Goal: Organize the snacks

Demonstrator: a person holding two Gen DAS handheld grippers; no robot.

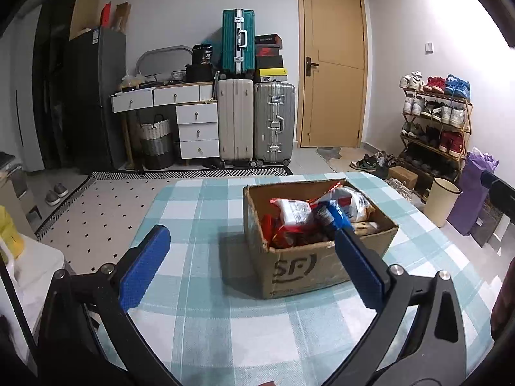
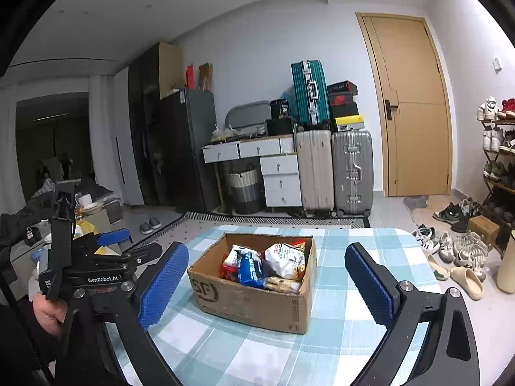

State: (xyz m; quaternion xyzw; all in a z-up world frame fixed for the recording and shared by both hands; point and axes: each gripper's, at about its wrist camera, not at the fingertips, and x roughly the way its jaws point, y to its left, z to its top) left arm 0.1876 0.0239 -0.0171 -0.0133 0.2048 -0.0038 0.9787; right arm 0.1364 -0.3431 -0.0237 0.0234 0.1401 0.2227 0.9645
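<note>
An open cardboard box (image 1: 299,270) marked SF stands on the table with the blue-and-white check cloth (image 1: 199,289). It is full of snack packets: a blue packet (image 1: 334,215) lies on top beside a white-and-red one (image 1: 294,212). My left gripper (image 1: 251,234) is open and empty, its right pad close to the box's near corner. The right wrist view shows the same box (image 2: 251,302) straight ahead, with the blue packet (image 2: 249,268) and a white packet (image 2: 286,257) inside. My right gripper (image 2: 267,249) is open and empty, and the box sits between and beyond its pads. A hand (image 2: 48,315) holds the left gripper at the left.
Beyond the table are stacked suitcases (image 1: 254,122), white drawers (image 1: 196,128) and a wooden door (image 1: 334,74). A shoe rack (image 1: 434,122), a beige bin (image 1: 442,202) and loose shoes (image 2: 457,257) are at the right. A patterned rug (image 1: 106,212) lies to the left.
</note>
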